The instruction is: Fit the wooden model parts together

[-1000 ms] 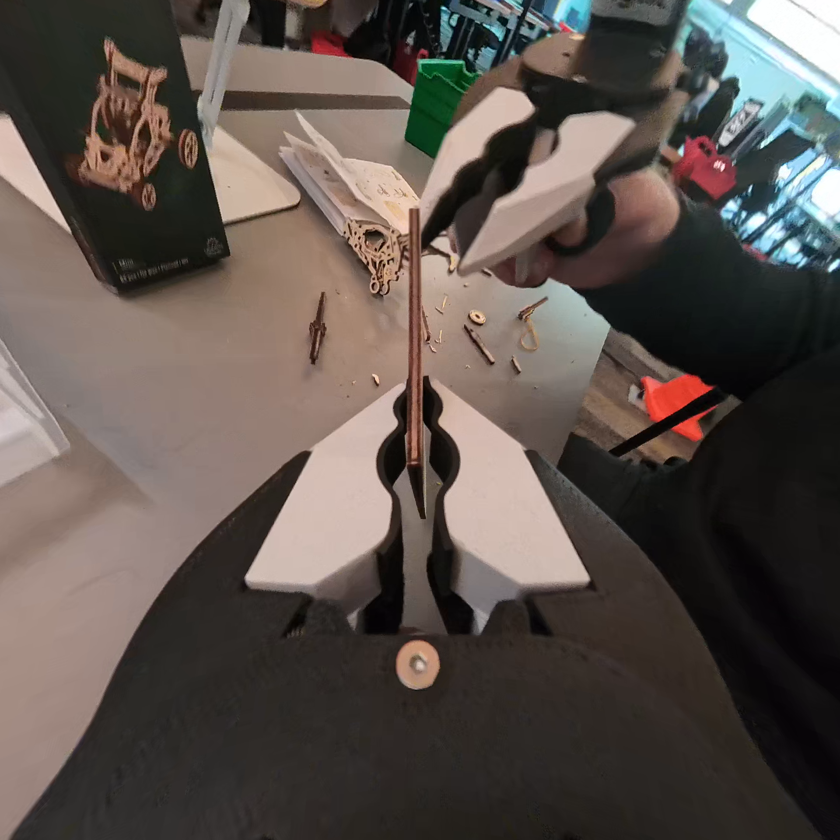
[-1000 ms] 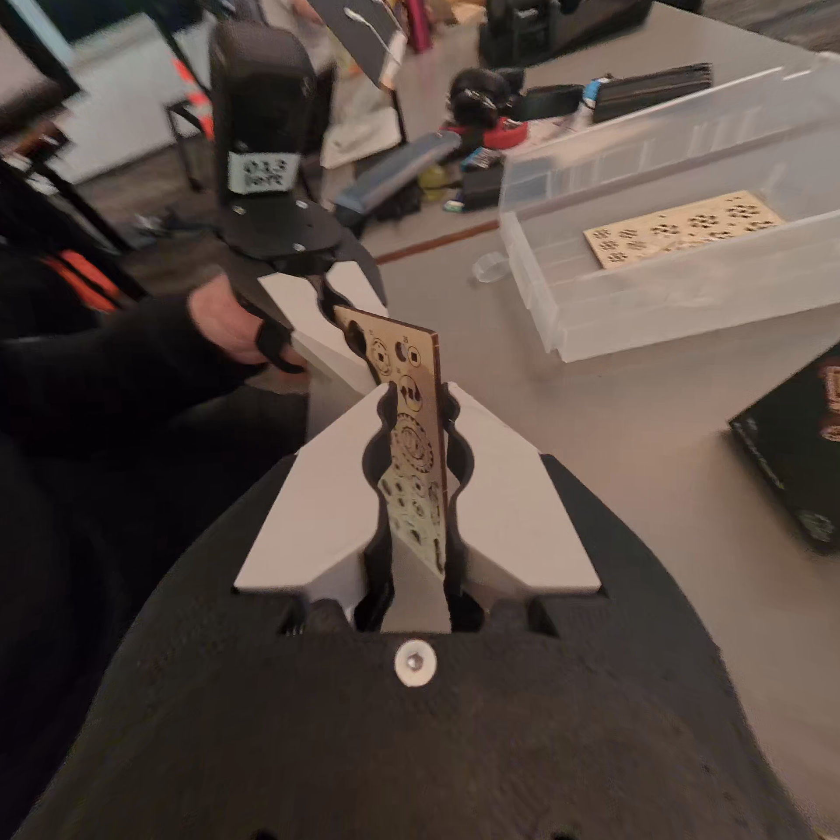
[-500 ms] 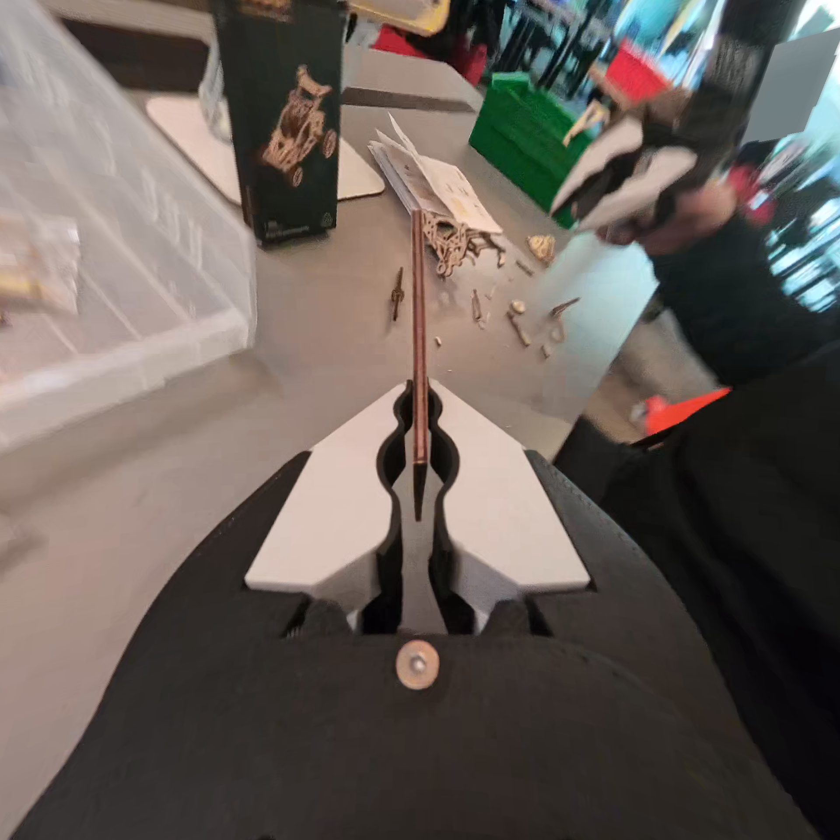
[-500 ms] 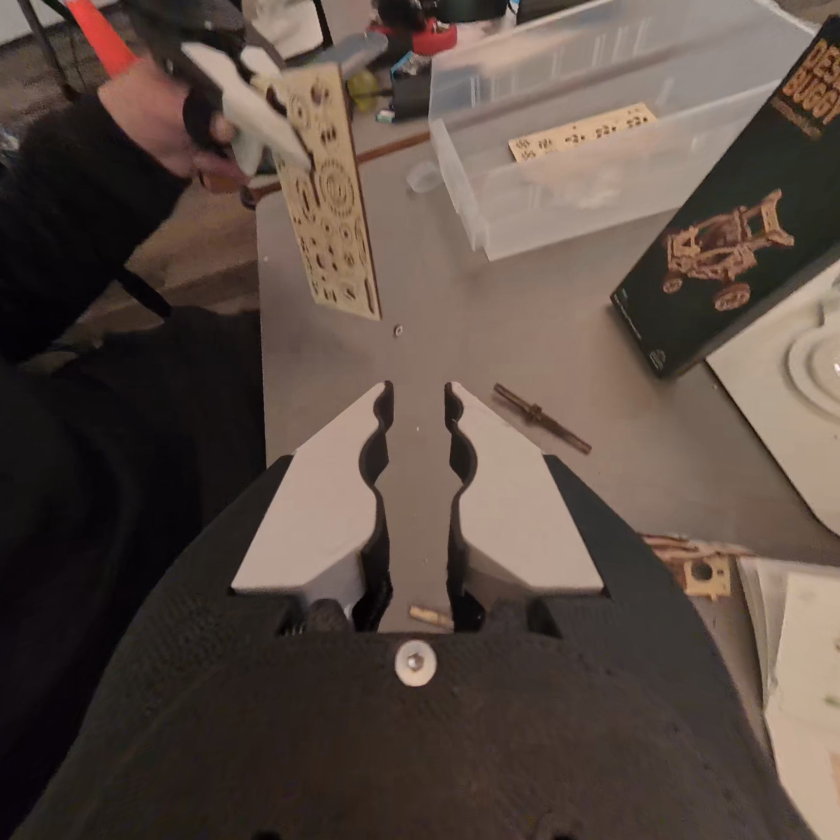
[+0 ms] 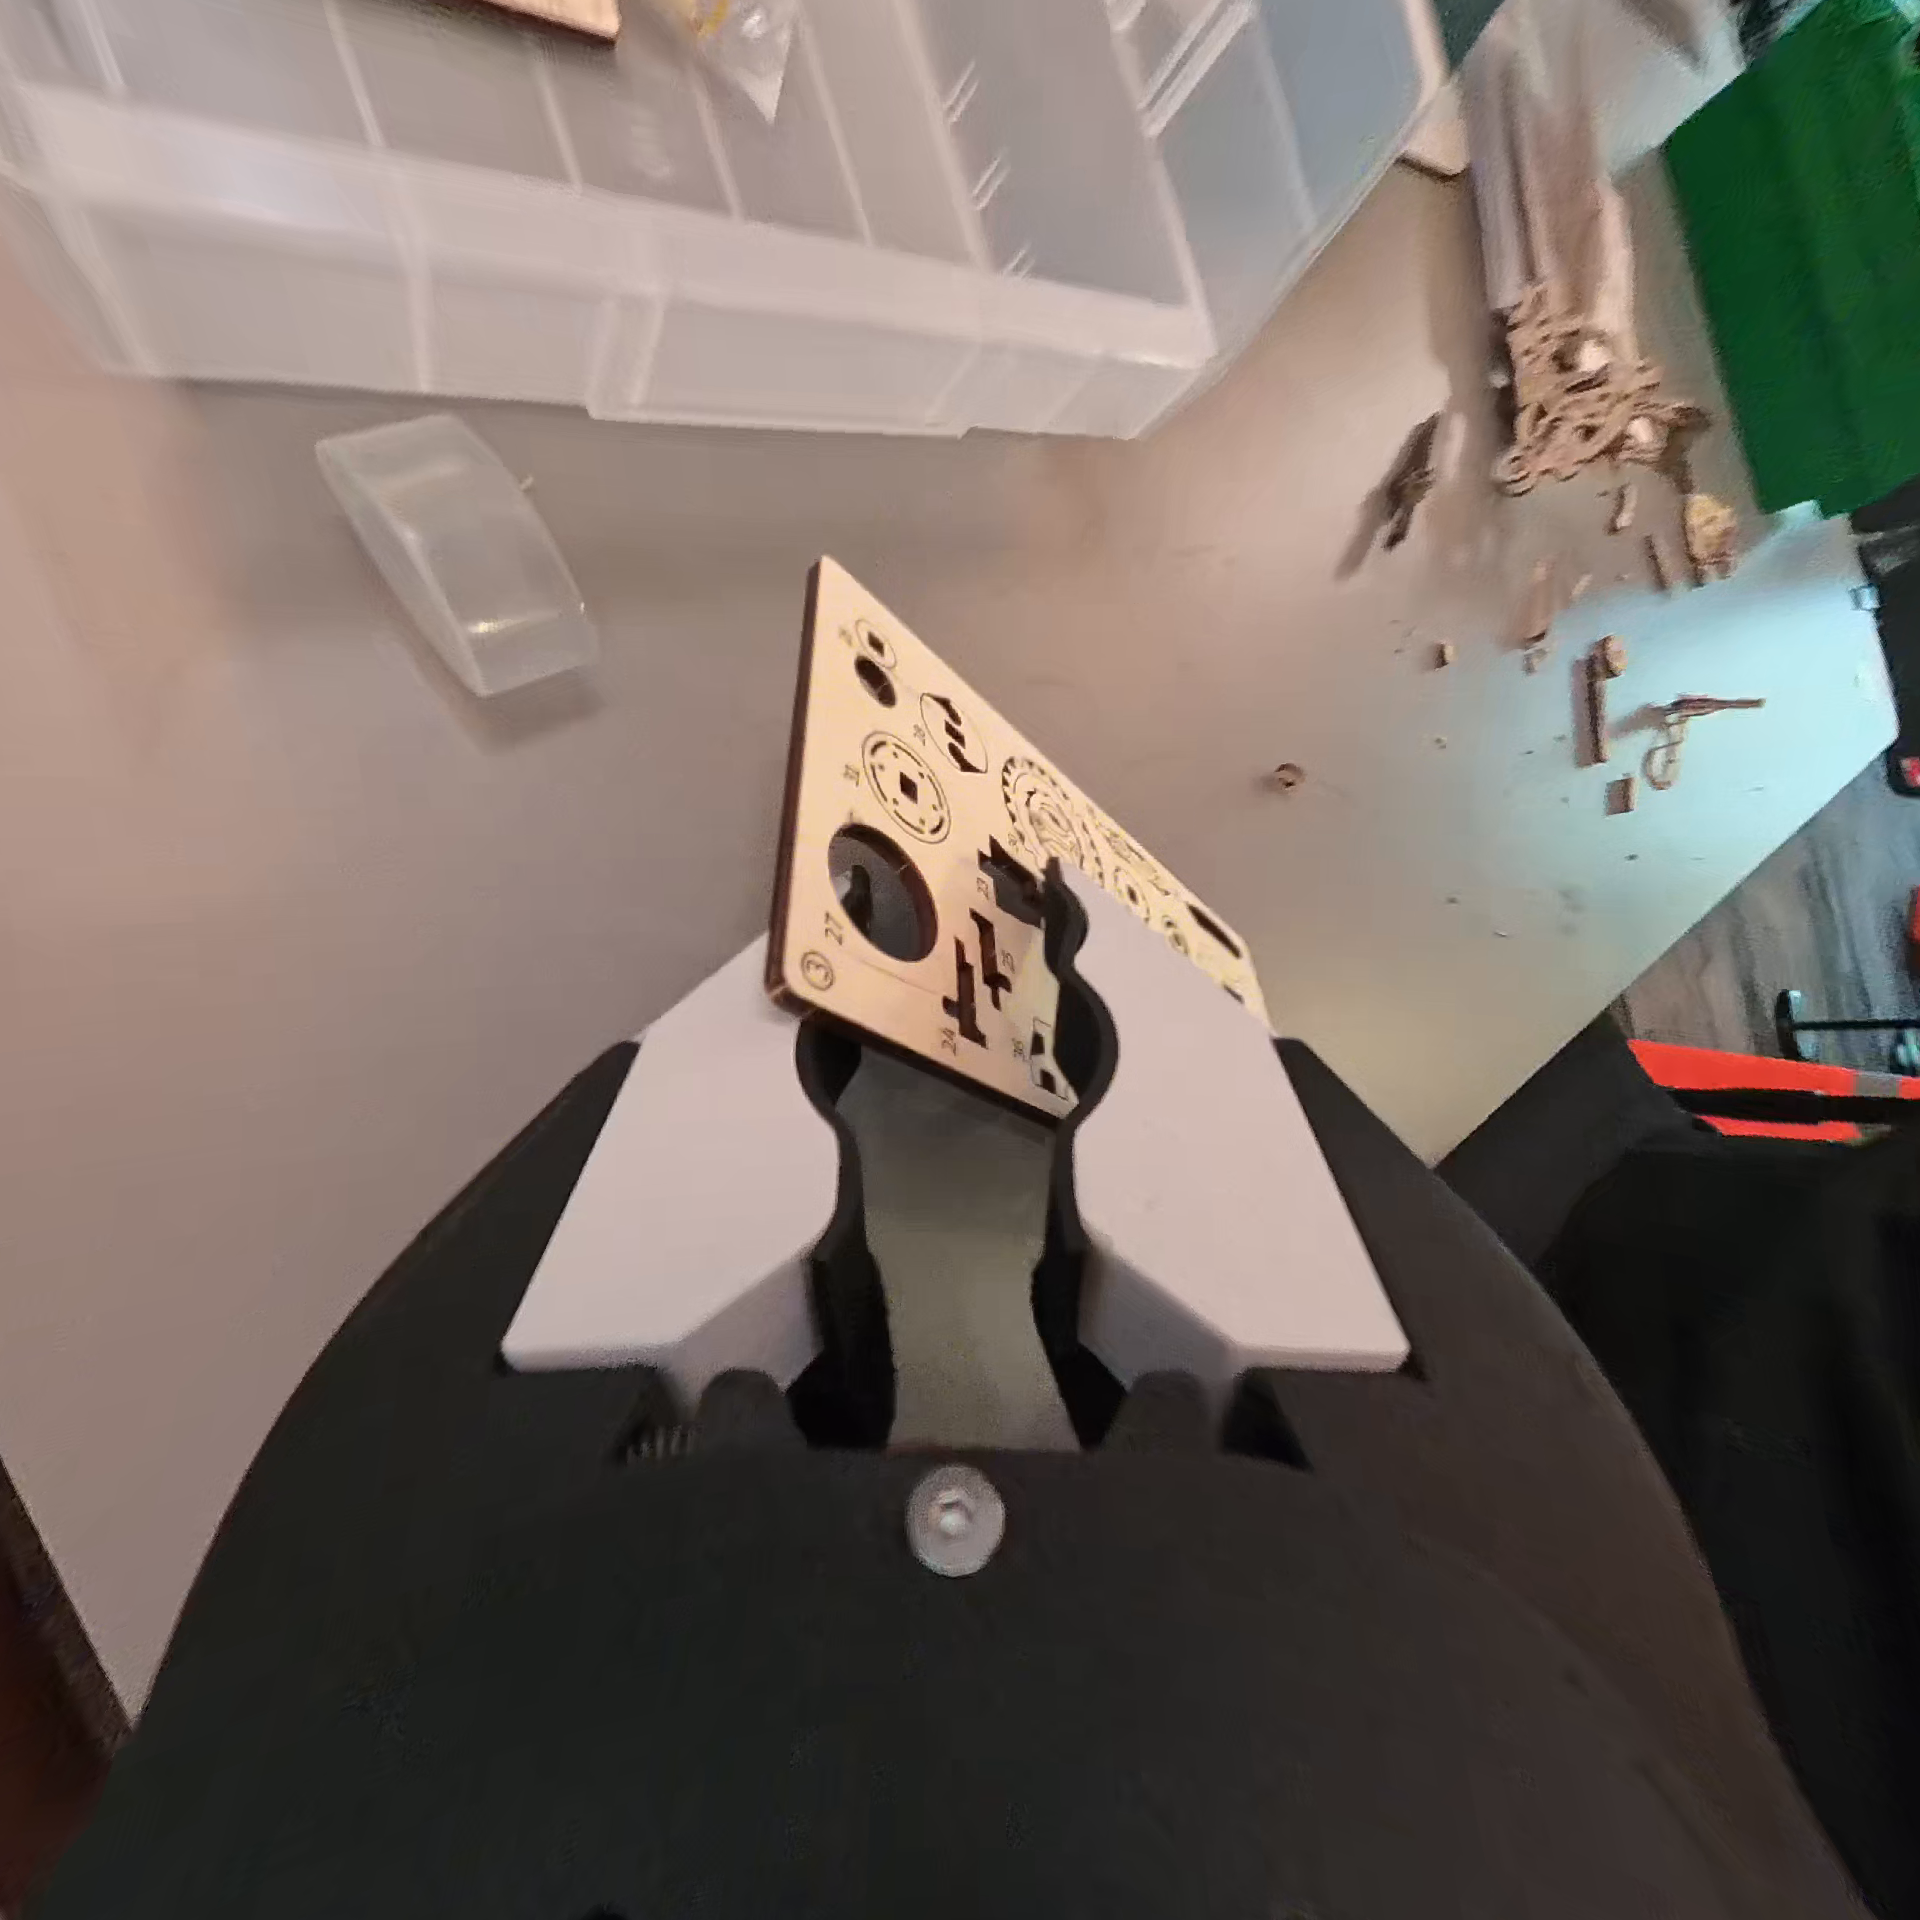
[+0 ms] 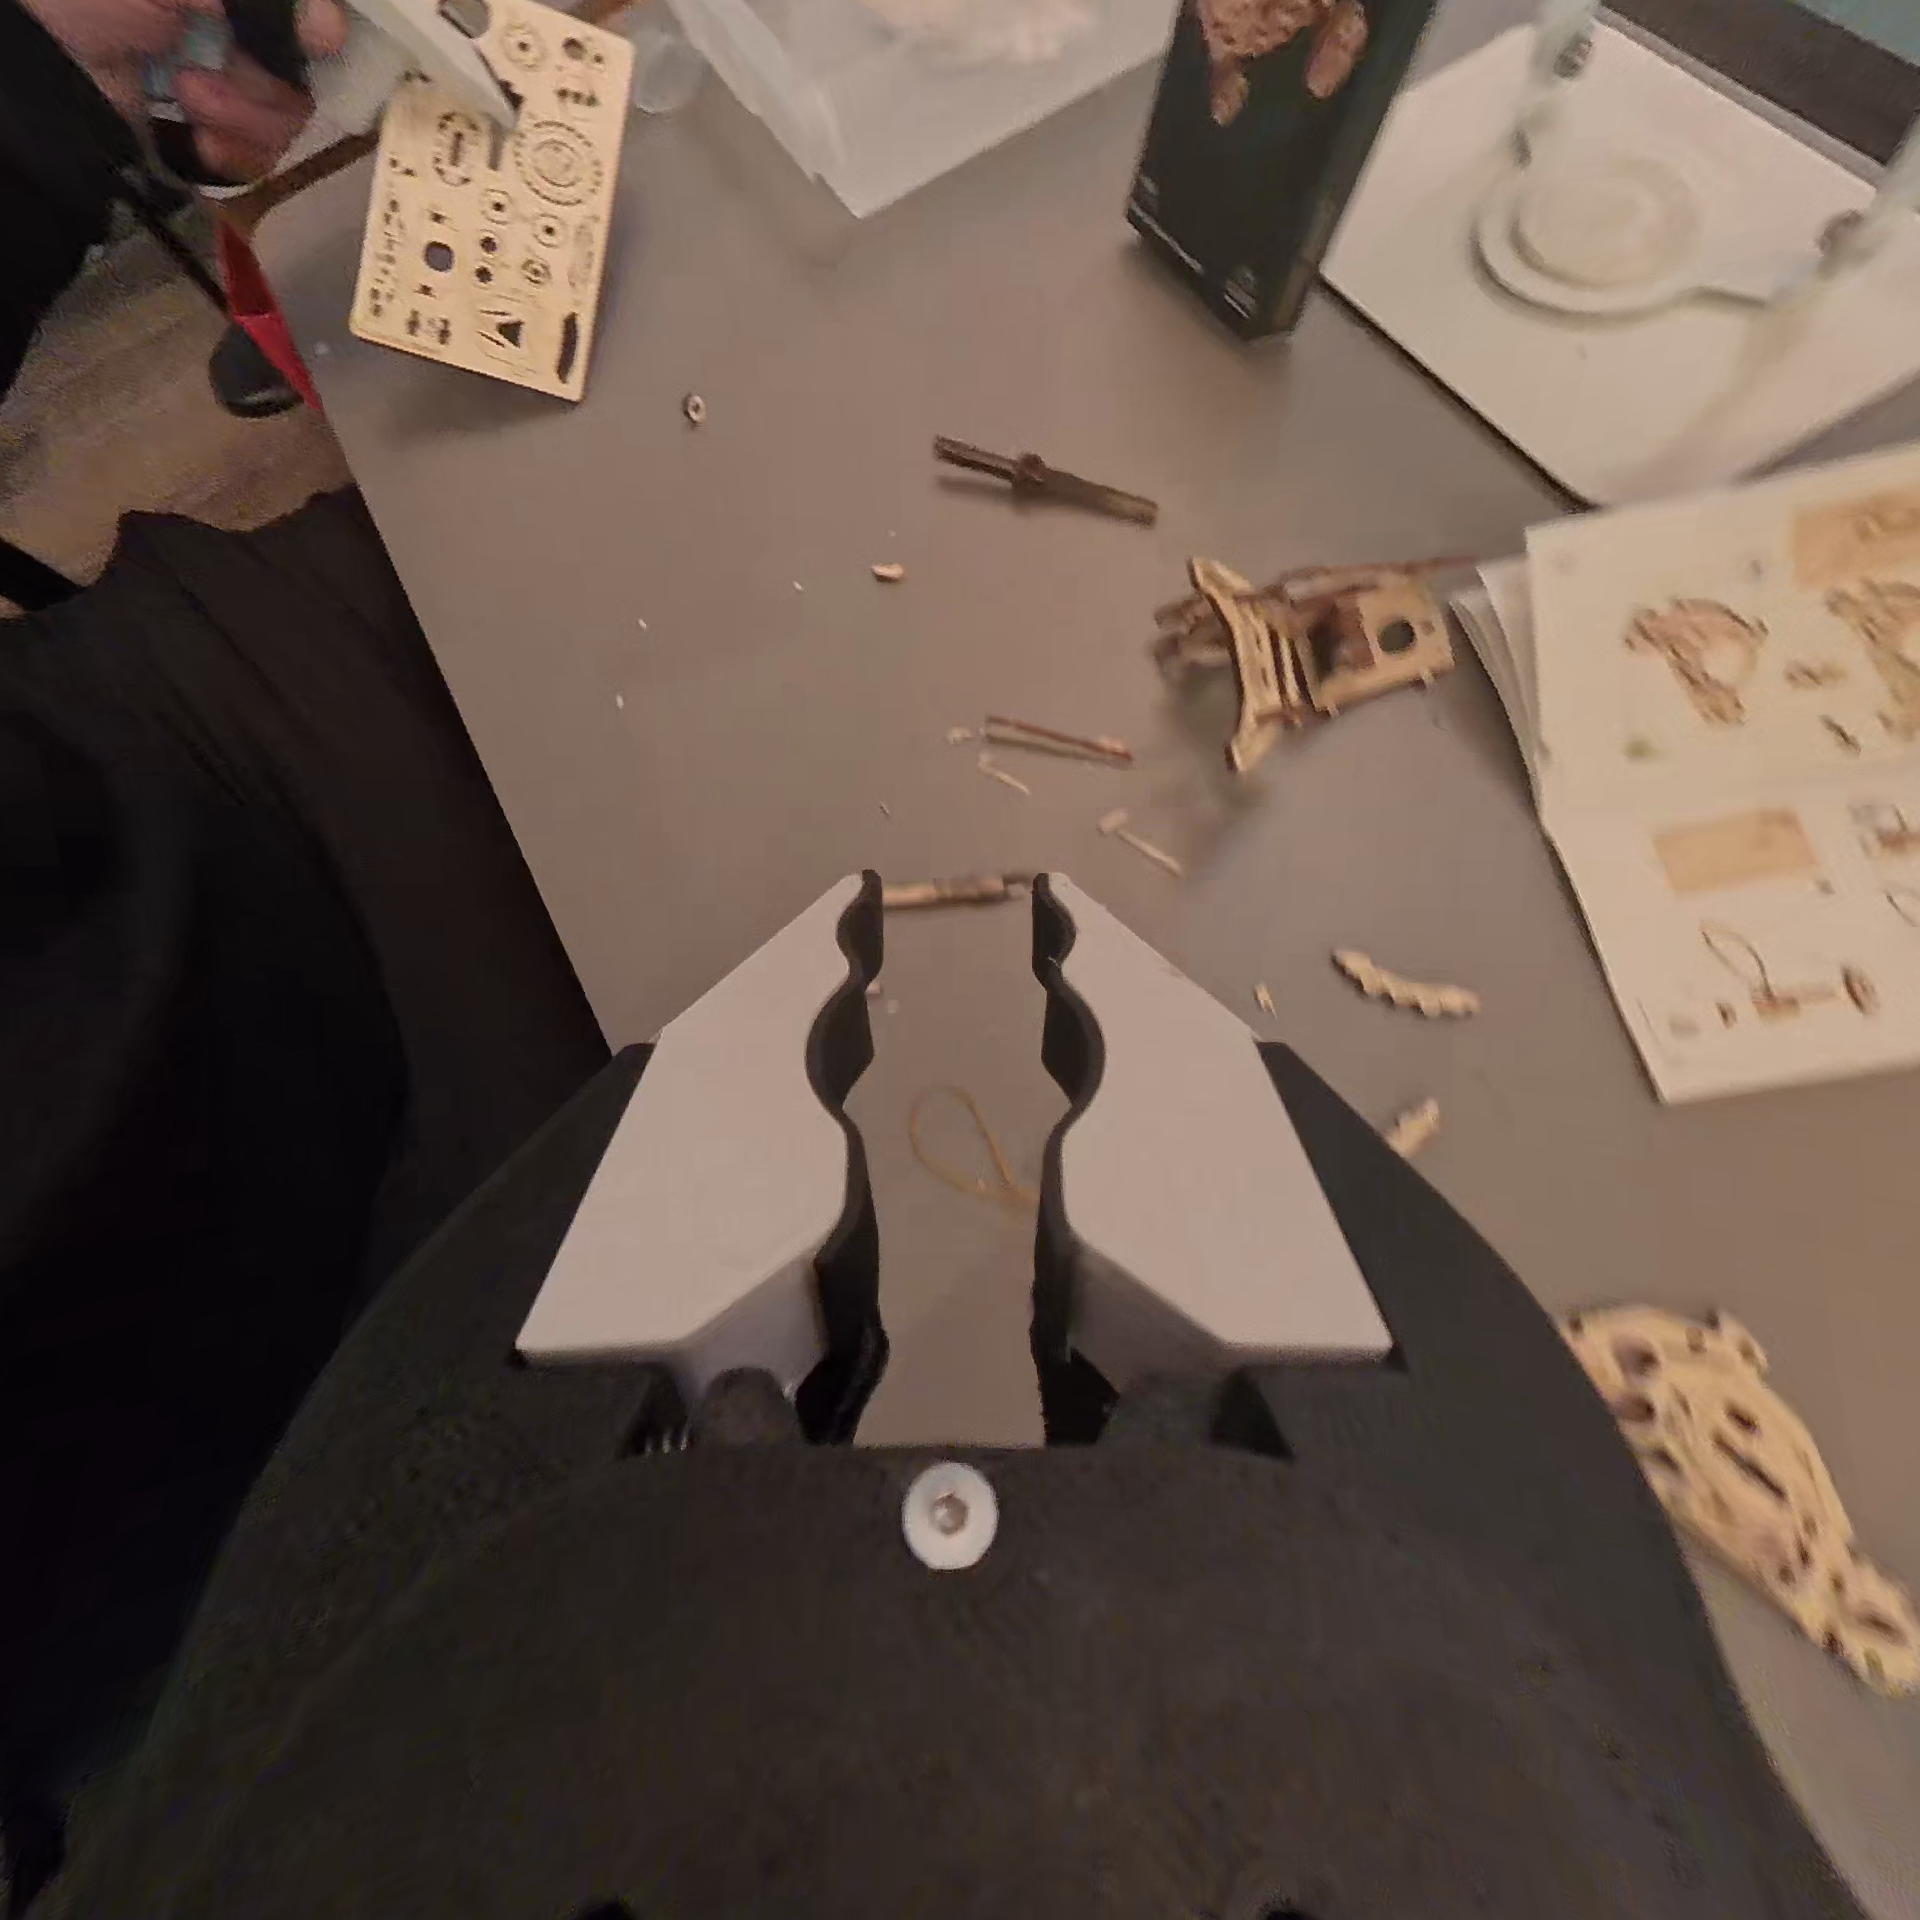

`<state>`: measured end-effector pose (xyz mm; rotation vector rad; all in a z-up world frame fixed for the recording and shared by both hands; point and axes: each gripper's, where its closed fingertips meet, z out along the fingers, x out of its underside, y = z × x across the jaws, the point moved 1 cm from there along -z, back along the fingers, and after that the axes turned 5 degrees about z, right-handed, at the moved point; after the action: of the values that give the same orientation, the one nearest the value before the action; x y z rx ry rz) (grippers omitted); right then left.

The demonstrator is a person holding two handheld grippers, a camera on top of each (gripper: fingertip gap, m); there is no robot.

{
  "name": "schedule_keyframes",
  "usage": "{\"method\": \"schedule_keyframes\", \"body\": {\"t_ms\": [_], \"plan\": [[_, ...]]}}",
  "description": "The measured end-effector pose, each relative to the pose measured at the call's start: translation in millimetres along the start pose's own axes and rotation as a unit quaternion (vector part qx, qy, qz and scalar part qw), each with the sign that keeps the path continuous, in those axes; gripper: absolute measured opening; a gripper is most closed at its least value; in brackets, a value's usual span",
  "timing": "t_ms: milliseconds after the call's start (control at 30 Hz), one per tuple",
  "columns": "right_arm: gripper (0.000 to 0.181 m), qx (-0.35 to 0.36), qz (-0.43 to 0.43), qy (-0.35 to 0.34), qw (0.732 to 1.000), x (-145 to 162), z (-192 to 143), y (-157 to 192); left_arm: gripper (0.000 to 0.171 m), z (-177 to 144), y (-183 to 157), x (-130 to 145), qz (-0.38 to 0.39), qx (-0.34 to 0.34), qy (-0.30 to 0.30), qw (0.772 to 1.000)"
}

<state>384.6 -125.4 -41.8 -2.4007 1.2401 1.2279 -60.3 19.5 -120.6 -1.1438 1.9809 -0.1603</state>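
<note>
- Wooden parts sheet [image 5: 914,821], a thin laser-cut plywood card with several pieces already punched out, was pinched near one corner by the left hand-held gripper [image 5: 961,997] and held tilted above the grey worktop [image 5: 312,935].
- From the right wrist view, the same sheet [image 6: 488,208] hung at far left, over the worktop edge.
- Right hand-held gripper [image 6: 956,894] was spread and empty, hovering low over loose wooden bits and a thin rubber band [image 6: 966,1148].
- A partly built wooden model [image 6: 1304,649] lay on its side near an open instruction booklet [image 6: 1714,790].
- A dark axle-like rod [image 6: 1039,480], a used parts sheet [image 6: 1745,1496], the black kit box [image 6: 1268,166] and a clear compartment organiser [image 5: 644,208] sat around them.
- Judging by this, assembly looked only partway done: many pieces remained in the sheet and loose parts were unjoined.
</note>
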Motion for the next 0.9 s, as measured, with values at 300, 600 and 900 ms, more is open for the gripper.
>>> {"method": "schedule_keyframes", "body": {"t_ms": [300, 600, 900], "plan": [[0.031, 0.105, -0.043, 0.093, 0.989, 85, -20, -28, 0.082, -22, 10, -11, 0.037, -0.143, -0.033, 0.988], [0.003, 0.109, -0.086, 0.093, 0.986, 94, 15, -37, 0.077, -27, -32, -35, 0.111, -0.165, -0.075, 0.977], [0.0, 0.069, -0.067, 0.038, 0.995, 72, 4, -34, 0.054, 33, -129, -40, 0.219, -0.055, -0.051, 0.973]]}}
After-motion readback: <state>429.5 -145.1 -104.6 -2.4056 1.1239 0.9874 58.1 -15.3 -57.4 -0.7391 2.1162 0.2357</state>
